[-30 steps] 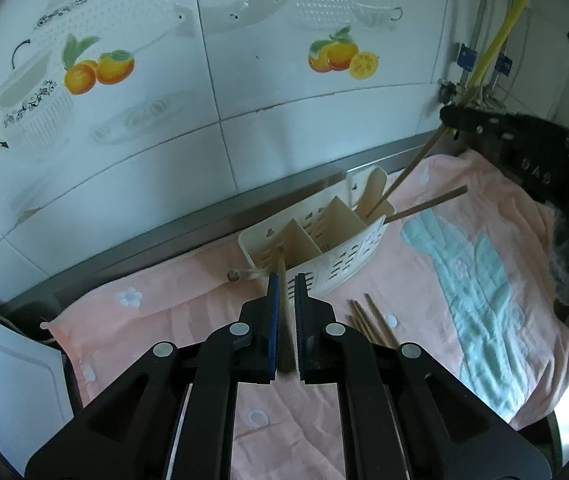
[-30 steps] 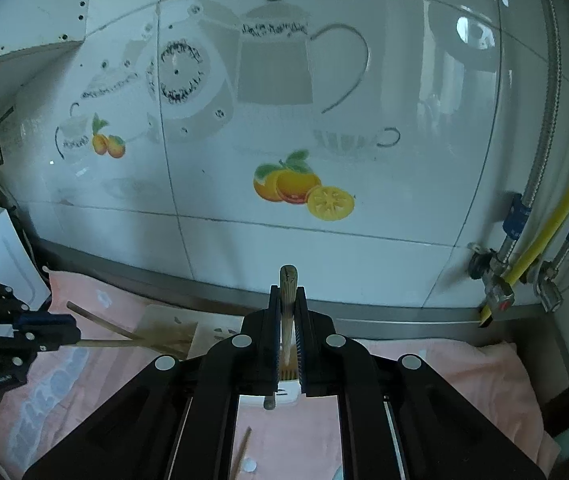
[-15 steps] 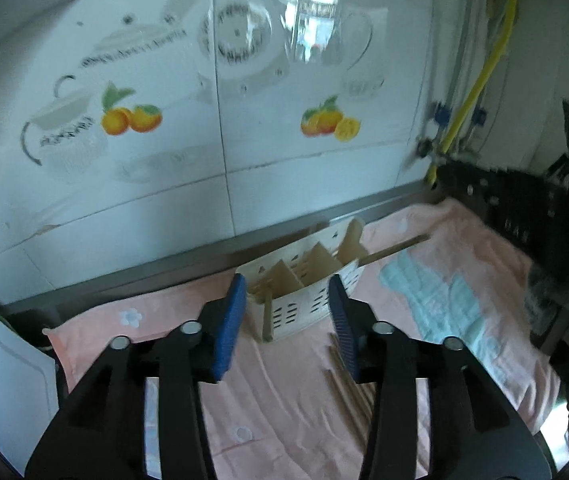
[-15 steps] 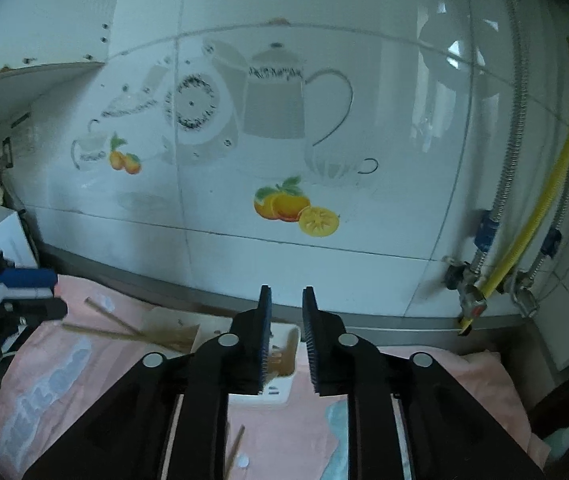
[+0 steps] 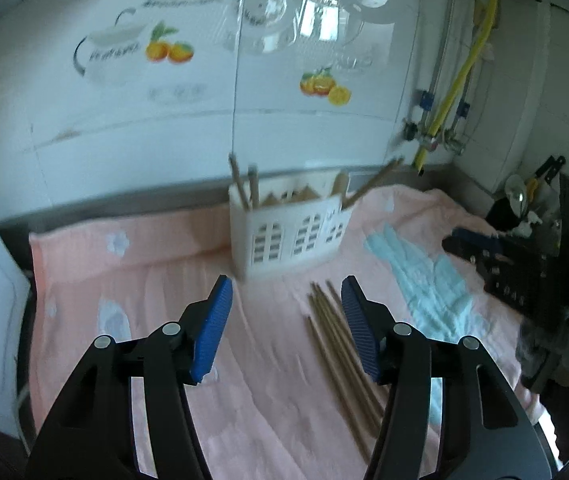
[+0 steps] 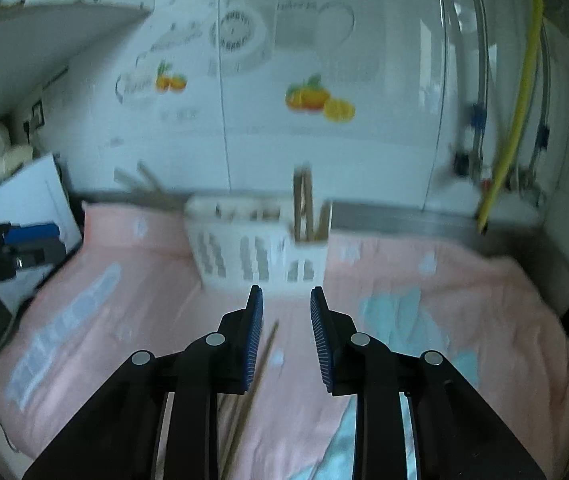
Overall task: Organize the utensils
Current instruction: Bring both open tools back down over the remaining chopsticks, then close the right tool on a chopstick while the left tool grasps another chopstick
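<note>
Since a second ago both grippers have been drawn back from the white utensil holder (image 5: 290, 236) and spread apart, empty: left gripper (image 5: 284, 312), right gripper (image 6: 286, 320). Chopsticks (image 5: 340, 344) are seen lying loose on the pink towel (image 5: 144, 280) just before the holder. Fruit-printed wall tiles (image 5: 324, 88) and a yellow hose (image 5: 460, 76) are seen behind.

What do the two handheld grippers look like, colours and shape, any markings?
Both look alike. The left gripper and right gripper have matte black angular linkage arms with round silver pivot bolts, ending in flat fingers faced with ribbed blue pads. No cables or sleeves show; any markings on them are too blurred to read.
</note>
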